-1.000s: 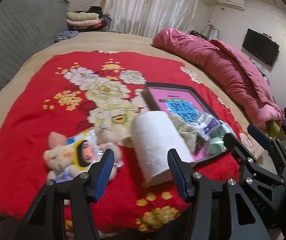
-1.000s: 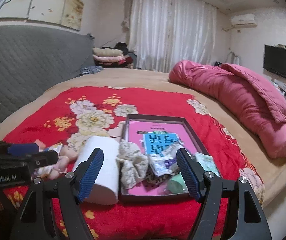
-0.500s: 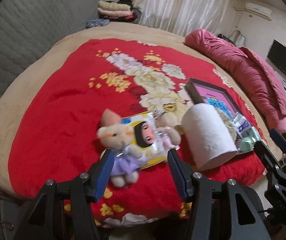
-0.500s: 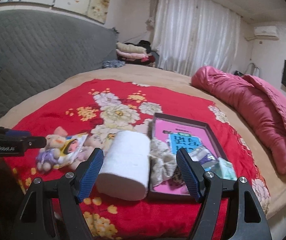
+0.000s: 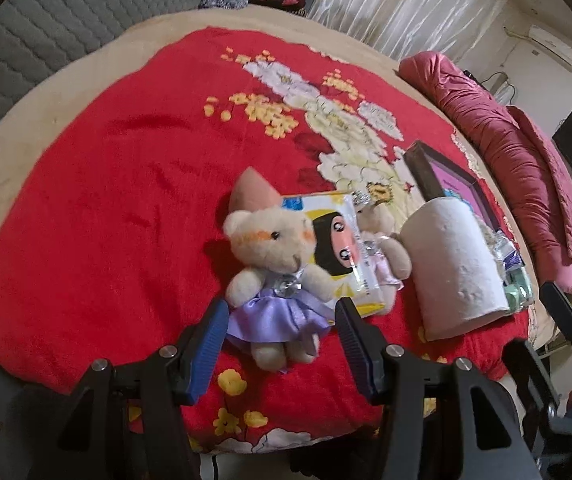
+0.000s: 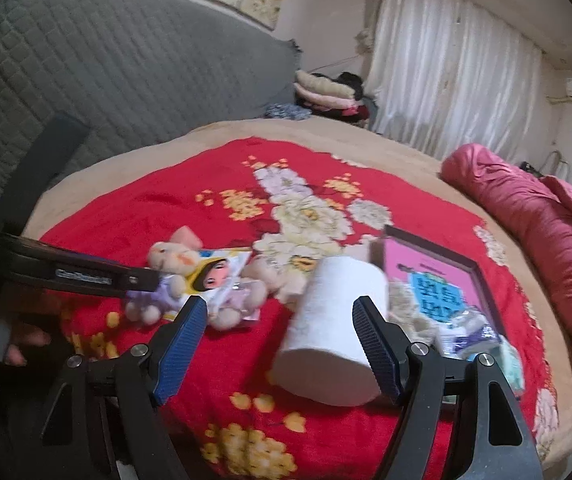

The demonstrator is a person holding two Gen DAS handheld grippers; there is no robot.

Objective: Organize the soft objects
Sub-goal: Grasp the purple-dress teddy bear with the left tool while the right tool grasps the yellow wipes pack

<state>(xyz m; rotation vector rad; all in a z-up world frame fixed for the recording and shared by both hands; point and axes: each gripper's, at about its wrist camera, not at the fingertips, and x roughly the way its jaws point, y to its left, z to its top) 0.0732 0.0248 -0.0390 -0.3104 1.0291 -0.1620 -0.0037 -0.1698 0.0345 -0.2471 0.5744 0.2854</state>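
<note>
A cream plush bear in a purple dress (image 5: 274, 276) lies on the red flowered blanket (image 5: 126, 168), partly over a cartoon-face tissue pack (image 5: 338, 248). My left gripper (image 5: 282, 340) is open with the bear's skirt and legs between its fingers. A second plush (image 5: 386, 240) lies beside the pack. A white paper roll (image 5: 454, 264) lies to the right. My right gripper (image 6: 282, 344) is open, just in front of the roll (image 6: 334, 328). The bear (image 6: 166, 272) also shows in the right wrist view.
A dark tray (image 6: 474, 276) with a pink book, a cream cloth (image 6: 406, 308) and small packets (image 6: 474, 328) sits right of the roll. A rolled pink quilt (image 6: 546, 240) lies along the right side. A grey padded headboard (image 6: 106, 72) stands behind.
My left gripper has swung left from the roll and closed in on the purple-dressed bear. My right gripper has turned left, from the tray to the roll.
</note>
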